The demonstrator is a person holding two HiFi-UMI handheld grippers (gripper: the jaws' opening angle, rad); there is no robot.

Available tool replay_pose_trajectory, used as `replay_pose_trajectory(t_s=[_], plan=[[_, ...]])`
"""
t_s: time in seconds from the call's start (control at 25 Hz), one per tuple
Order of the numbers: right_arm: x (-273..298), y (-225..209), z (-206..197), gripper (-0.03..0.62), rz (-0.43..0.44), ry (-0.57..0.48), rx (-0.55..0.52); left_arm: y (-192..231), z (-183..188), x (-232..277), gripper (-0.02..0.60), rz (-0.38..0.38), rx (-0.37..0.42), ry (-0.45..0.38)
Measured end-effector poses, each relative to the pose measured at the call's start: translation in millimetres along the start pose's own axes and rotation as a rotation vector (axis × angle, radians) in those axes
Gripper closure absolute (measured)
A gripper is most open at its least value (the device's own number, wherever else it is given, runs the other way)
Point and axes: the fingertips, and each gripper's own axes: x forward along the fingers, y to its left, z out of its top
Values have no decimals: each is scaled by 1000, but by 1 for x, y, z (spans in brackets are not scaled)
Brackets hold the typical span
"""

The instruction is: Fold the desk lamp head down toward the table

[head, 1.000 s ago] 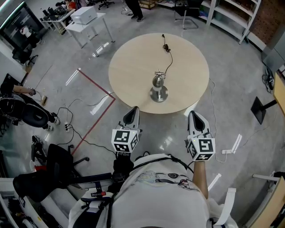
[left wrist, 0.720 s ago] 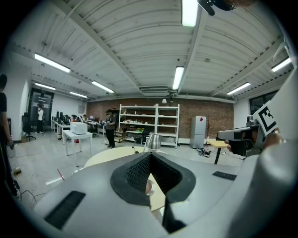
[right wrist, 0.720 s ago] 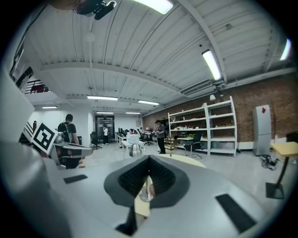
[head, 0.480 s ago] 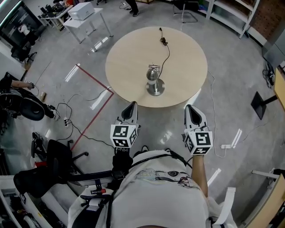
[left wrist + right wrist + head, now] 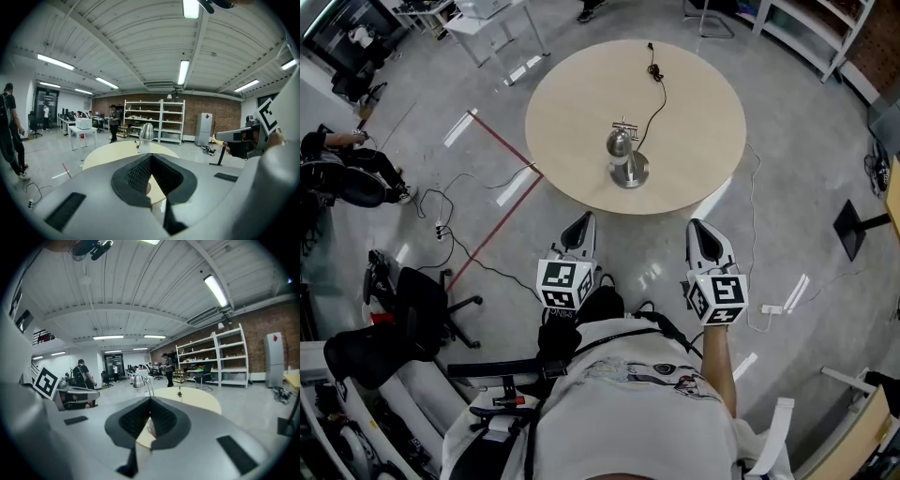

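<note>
The silver desk lamp stands on its round base near the middle of the round beige table, its dome head up on the arm. A black cord runs from it to the far edge. My left gripper and right gripper hover over the floor, short of the table's near edge, both shut on nothing. The left gripper view shows the lamp straight ahead beyond the left gripper. In the right gripper view the lamp stands a little left of the right gripper.
A red line and loose cables cross the floor to the left. An office chair and a seated person are at far left. A white table stands at the back, shelving at back right, a black stand at right.
Both grippers have drifted a little and sunk slightly. The table and lamp sit higher in the head view than a second ago. The lamp itself has not moved.
</note>
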Motion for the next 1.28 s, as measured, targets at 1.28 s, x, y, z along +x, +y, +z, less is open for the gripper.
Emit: replay_pose_trajectory(t_s=[1.28], plan=[[127,-77,33,589,-56,48,6,11,104,129,396,-120,242,-75]])
